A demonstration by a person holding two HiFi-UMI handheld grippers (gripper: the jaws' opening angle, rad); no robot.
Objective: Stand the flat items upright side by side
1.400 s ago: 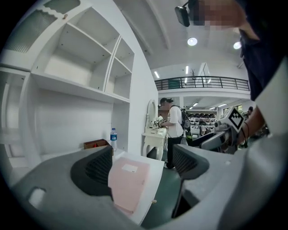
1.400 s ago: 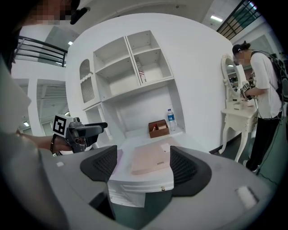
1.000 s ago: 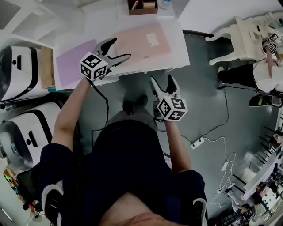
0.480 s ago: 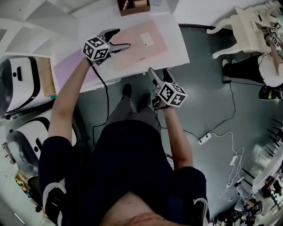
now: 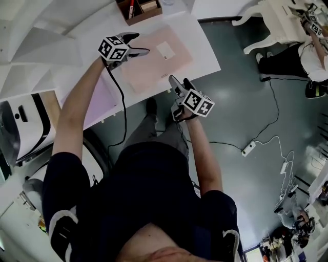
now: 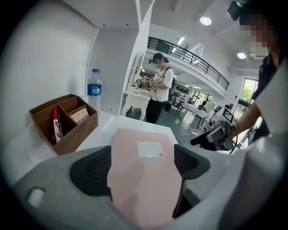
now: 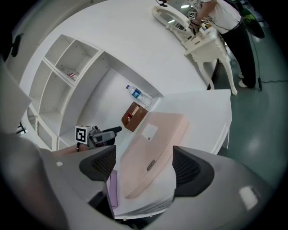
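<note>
A pink flat folder (image 5: 156, 61) with a white label lies on the white table (image 5: 205, 46). A purple flat folder (image 5: 101, 100) lies to its left, partly under it. My left gripper (image 5: 137, 44) stands open over the pink folder's left edge. In the left gripper view the pink folder (image 6: 141, 166) fills the gap between the wide jaws of that gripper (image 6: 141, 164). My right gripper (image 5: 180, 82) is open at the table's front edge, just short of the pink folder (image 7: 153, 143). The purple folder's (image 7: 112, 188) edge shows below the right gripper's (image 7: 141, 166) jaws.
A wooden organiser box (image 5: 138, 7) with a red pen stands at the table's back, beside a water bottle (image 6: 94, 90). A white shelf unit (image 7: 67, 67) lines the wall. White machines (image 5: 25, 128) stand at the left. Cables and a power strip (image 5: 249, 148) lie on the floor. Another person (image 6: 157, 90) stands beyond.
The left gripper has moved farther along the pink folder's left edge. The right gripper has come up to the table's front edge. The head view has shifted to the right.
</note>
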